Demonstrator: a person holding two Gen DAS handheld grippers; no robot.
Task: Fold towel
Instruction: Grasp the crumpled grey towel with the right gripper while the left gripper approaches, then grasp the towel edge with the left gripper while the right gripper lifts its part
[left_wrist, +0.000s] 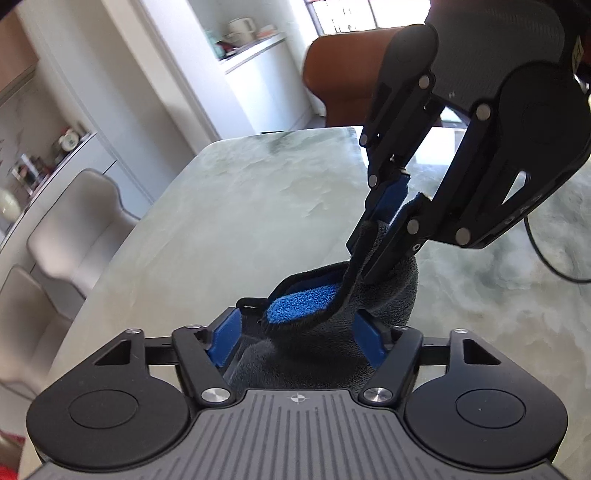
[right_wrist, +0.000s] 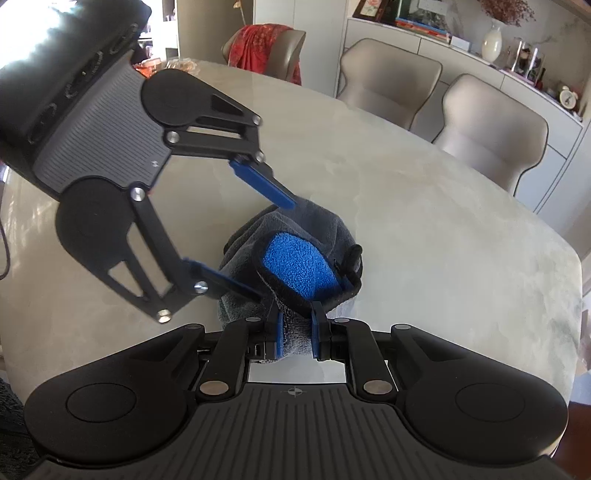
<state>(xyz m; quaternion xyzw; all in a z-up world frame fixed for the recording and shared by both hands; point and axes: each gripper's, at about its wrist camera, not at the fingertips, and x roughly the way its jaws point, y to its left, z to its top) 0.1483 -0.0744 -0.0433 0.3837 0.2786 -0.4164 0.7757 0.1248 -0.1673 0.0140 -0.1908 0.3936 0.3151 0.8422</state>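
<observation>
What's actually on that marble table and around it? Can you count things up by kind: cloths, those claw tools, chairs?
Towels: 1, grey and blue towel, bunched up on the table
Claw tools: 2, left gripper, right gripper
Beige chairs: 2, beige chair, second beige chair
Chair draped with red cloth: 1, draped chair
Brown chair: 1, brown chair
Total: 7

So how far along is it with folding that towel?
Early on, it seems. The towel is still a bunched heap on the table, gray side out with a blue patch showing, and no neat fold is visible. In hand: the right tool is shut on a towel edge, while the left tool is open around the heap. Spreading it flat and folding remain.
</observation>
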